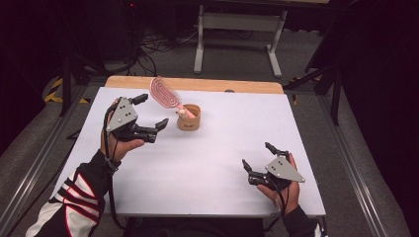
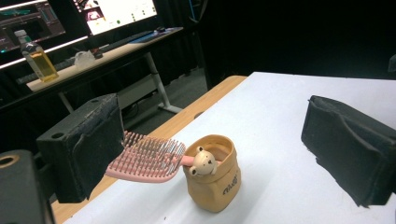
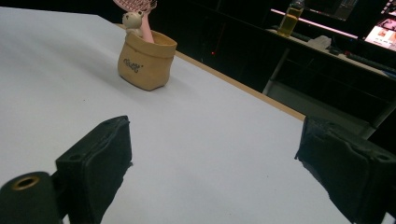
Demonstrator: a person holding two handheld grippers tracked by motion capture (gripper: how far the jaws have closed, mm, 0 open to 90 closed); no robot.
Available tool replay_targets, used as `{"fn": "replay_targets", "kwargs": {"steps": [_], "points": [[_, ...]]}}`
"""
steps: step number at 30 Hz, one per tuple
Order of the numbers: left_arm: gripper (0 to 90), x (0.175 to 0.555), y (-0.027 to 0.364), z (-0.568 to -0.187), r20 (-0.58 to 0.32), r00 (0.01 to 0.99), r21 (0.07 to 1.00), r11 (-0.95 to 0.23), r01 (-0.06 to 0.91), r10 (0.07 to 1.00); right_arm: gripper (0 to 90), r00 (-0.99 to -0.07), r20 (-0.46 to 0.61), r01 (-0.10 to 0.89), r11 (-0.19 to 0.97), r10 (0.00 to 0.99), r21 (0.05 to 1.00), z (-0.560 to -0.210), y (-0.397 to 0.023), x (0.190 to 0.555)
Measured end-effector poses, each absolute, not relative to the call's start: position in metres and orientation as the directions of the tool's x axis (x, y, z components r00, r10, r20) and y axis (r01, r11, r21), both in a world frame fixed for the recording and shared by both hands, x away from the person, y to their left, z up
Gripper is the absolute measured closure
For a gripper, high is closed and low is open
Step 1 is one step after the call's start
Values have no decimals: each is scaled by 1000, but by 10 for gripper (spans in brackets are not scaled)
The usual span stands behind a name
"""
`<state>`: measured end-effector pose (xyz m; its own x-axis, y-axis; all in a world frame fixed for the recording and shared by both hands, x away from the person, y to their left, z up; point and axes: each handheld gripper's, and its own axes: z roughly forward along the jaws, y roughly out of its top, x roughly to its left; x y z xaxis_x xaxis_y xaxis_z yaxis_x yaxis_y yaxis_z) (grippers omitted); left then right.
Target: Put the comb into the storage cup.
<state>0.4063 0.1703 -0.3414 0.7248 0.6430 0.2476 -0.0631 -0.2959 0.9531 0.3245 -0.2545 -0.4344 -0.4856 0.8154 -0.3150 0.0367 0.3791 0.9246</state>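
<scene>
high view: left hand-held gripper (image 1: 150,111) open, just left of tan pouch (image 1: 189,118) holding pink hairbrush (image 1: 164,92) at counter (image 1: 212,163) rear; right hand-held gripper (image 1: 256,157) open, well apart | left gripper view: brush (image 2: 147,158) and pouch (image 2: 214,179) between spread jaws, untouched | right gripper view: pouch (image 3: 145,59) far ahead, jaws spread

The pot (image 1: 189,117) is sitting on the table (image 1: 212,163), toward its far edge. The brush (image 1: 164,92) is standing in the pot, leaning left. The left gripper (image 1: 150,111) is hovering just left of the pot; the right gripper (image 1: 257,155) is lying well right of the pot, nearer the person.
</scene>
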Motion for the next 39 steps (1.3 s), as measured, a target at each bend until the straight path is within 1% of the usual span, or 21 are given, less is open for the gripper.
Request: {"fn": "replay_targets", "kwargs": {"steps": [5, 19, 28, 39], "points": [[61, 403, 168, -344, 257, 743, 949, -308, -72, 618, 106, -486, -315, 37, 379, 815, 925, -434, -254, 324], [57, 393, 170, -354, 271, 752, 944, -319, -86, 600, 105, -485, -320, 37, 385, 814, 922, -434, -253, 323], [56, 383, 170, -360, 305, 749, 932, -345, -108, 588, 103, -484, -319, 34, 382, 815, 924, -433, -252, 323], [56, 373, 168, -372, 301, 760, 933, -344, -108, 576, 101, -481, -323, 31, 383, 815, 923, -433, -252, 322]]}}
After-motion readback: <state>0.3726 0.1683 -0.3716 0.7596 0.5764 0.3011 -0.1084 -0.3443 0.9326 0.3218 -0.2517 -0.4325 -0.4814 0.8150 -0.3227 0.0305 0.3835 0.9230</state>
